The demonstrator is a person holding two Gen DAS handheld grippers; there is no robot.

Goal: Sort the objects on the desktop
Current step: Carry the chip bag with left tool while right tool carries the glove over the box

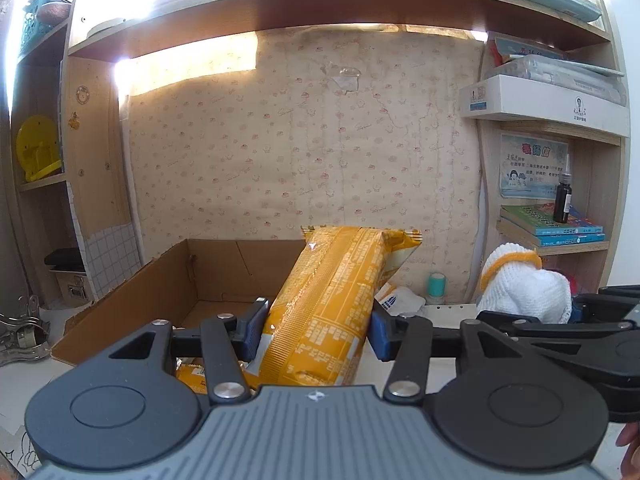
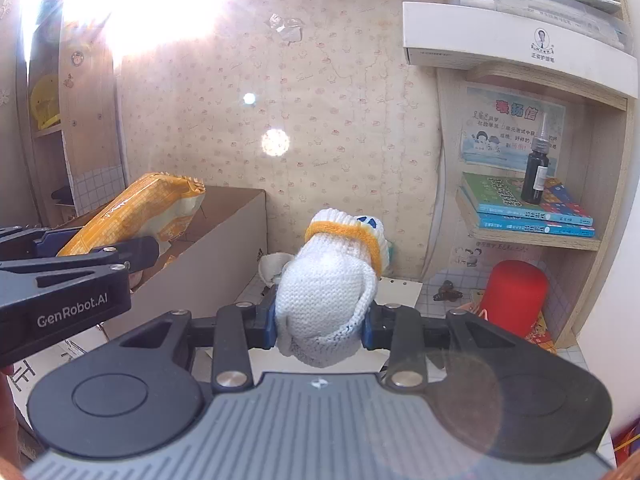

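My left gripper (image 1: 316,332) is shut on a yellow snack packet (image 1: 336,300) and holds it tilted above the near edge of an open cardboard box (image 1: 132,300). Another yellow packet (image 1: 192,376) lies low under the left fingers. My right gripper (image 2: 320,322) is shut on a white knitted glove with a yellow cuff (image 2: 328,292), held above the desk to the right of the box (image 2: 224,248). The left gripper with its packet (image 2: 136,212) shows at the left of the right wrist view; the glove (image 1: 524,292) shows at the right of the left wrist view.
A red cylinder (image 2: 514,296) stands at the desk's right. Books (image 2: 524,208) and a dark bottle (image 2: 536,172) sit on the right shelf. A second white glove (image 2: 276,266) and a small teal bottle (image 1: 436,286) lie by the wall. A metal clip (image 1: 20,332) is at far left.
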